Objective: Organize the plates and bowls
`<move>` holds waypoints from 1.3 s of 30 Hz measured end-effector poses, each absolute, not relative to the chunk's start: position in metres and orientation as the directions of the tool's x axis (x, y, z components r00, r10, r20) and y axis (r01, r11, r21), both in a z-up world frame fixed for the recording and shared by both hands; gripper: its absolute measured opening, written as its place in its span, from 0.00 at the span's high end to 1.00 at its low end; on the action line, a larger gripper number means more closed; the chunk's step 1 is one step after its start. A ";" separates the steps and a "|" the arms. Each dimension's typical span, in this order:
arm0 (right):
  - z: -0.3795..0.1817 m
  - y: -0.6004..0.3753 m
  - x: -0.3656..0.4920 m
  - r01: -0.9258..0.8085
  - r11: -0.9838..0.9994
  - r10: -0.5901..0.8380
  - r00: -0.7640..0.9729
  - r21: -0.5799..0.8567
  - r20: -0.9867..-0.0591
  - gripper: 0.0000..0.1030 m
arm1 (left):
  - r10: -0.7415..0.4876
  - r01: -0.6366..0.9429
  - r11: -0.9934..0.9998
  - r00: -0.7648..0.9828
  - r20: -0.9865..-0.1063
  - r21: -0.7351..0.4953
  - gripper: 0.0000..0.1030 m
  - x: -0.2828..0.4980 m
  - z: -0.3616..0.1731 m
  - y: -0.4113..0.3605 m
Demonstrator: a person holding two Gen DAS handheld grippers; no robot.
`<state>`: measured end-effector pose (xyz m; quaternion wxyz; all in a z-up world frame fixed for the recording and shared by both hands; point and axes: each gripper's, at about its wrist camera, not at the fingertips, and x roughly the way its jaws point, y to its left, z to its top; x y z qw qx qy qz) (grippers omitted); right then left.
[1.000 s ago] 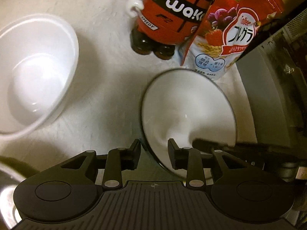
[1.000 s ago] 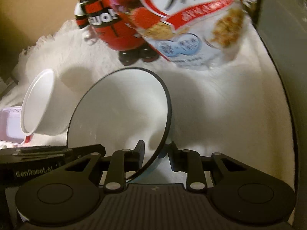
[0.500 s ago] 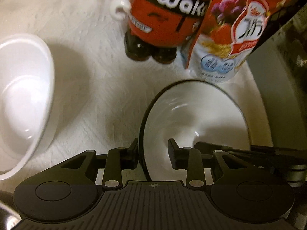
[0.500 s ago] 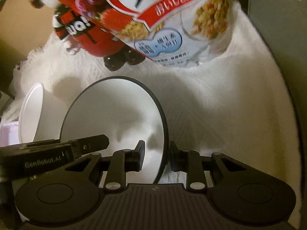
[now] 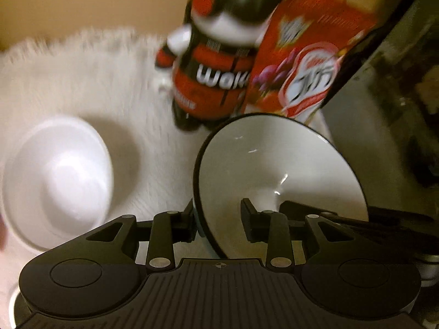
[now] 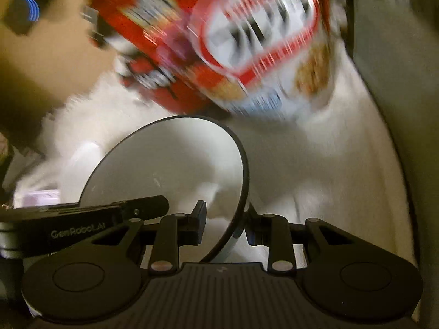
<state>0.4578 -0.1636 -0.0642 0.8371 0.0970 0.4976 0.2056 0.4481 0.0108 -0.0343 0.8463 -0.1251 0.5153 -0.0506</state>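
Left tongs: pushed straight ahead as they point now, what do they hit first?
The black-rimmed bowl whose rim sits between them; beyond it, probably the red figure bottle and cereal bag, though depth is unclear.
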 end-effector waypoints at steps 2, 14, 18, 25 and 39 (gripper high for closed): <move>-0.042 -0.162 0.442 -0.279 0.896 0.441 0.463 0.345 -0.769 0.71 | -0.226 -0.031 0.961 0.488 -0.843 -0.276 0.66 0.435 -0.016 0.015; -0.003 -0.168 0.326 -0.360 0.886 0.453 0.538 0.292 -0.711 0.71 | -0.315 0.071 0.944 0.481 -0.818 -0.322 0.66 0.329 -0.005 0.019; -0.024 -0.164 0.303 -0.354 0.895 0.428 0.516 0.270 -0.742 0.71 | -0.322 0.050 0.941 0.430 -0.843 -0.334 0.66 0.316 -0.032 0.022; -0.068 -0.162 0.297 -0.302 0.906 0.405 0.418 0.296 -0.813 0.71 | -0.322 0.031 0.942 0.371 -0.871 -0.335 0.67 0.310 -0.062 0.023; -0.095 -0.160 0.308 -0.281 0.911 0.393 0.380 0.301 -0.837 0.72 | -0.297 -0.022 0.946 0.346 -0.890 -0.324 0.74 0.316 -0.088 0.030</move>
